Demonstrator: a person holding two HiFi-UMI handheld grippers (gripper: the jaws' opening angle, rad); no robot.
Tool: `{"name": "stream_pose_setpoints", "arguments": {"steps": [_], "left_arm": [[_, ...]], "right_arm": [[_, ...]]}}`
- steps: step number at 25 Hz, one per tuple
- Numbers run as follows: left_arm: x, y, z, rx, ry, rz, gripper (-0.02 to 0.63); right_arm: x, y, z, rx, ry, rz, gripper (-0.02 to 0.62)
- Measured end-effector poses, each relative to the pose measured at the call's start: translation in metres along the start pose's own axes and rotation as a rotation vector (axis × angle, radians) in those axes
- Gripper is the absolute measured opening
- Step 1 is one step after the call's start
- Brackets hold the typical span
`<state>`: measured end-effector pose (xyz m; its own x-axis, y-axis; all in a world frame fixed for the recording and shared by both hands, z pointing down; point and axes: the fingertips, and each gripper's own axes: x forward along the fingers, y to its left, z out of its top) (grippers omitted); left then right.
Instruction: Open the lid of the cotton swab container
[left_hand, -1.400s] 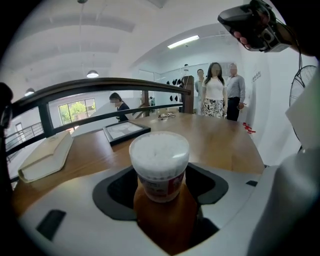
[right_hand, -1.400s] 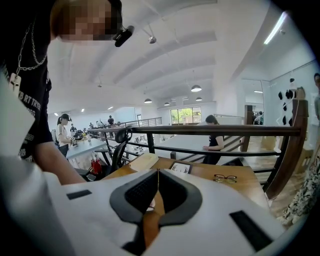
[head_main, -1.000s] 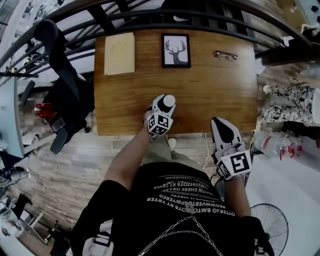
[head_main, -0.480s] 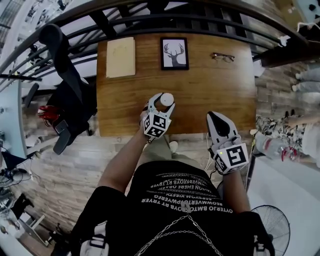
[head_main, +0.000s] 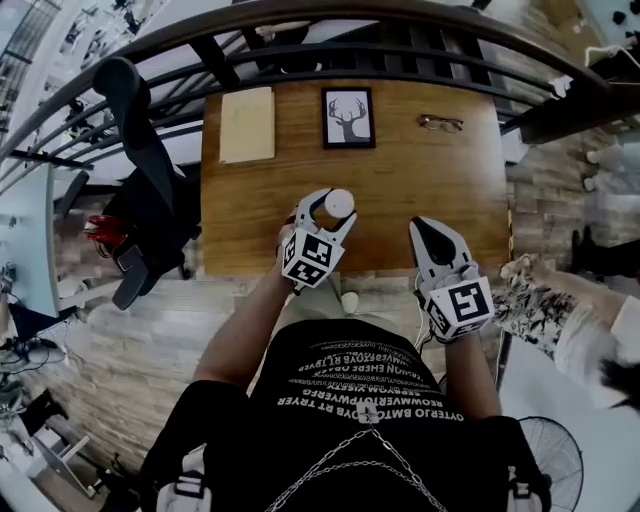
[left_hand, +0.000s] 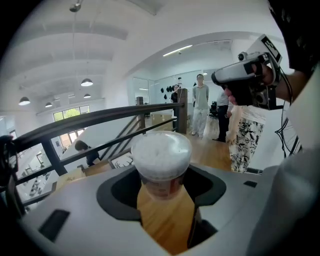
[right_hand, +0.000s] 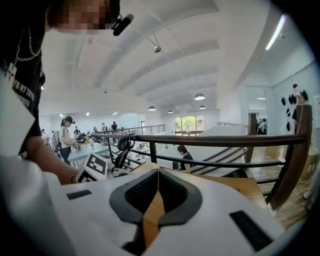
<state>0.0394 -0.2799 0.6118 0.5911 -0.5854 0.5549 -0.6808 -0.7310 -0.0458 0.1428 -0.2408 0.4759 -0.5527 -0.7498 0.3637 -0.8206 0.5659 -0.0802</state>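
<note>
The left gripper (head_main: 322, 207) has its jaws set wide, clasping the cotton swab container (left_hand: 161, 161), whose white lid (left_hand: 160, 154) is still on, above the wooden table's (head_main: 420, 185) 6 o'clock edge. At its 4 o'clock, the right gripper (right_hand: 158, 181) is closed and empty. A deer picture (head_main: 349, 117) lies at 12 o'clock.

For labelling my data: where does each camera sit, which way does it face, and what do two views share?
Head view: on the head, facing down at the table; shows torso, arms, left gripper, right gripper.
Left gripper view: on that gripper, facing along jaws holding the cotton swab container; shows the right gripper.
Right gripper view: on that gripper, facing the railing over shut jaws; shows the left arm.
Shared: head and left gripper views show that container.
</note>
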Motion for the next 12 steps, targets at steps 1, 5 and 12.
{"name": "stream_pose_setpoints", "arguments": {"steps": [1, 5, 12], "left_arm": [[-0.003, -0.001, 0.006, -0.001, -0.001, -0.003, 0.279], [-0.019, -0.007, 0.03, 0.003, -0.006, -0.014, 0.278], [-0.042, -0.014, 0.07, 0.001, -0.018, -0.031, 0.278]], "right_arm": [[0.0, 0.0, 0.001, -0.004, 0.0, 0.002, 0.017], [-0.001, 0.002, 0.009, -0.015, -0.002, 0.011, 0.017], [-0.003, 0.005, 0.025, -0.038, -0.015, 0.03, 0.017]]}}
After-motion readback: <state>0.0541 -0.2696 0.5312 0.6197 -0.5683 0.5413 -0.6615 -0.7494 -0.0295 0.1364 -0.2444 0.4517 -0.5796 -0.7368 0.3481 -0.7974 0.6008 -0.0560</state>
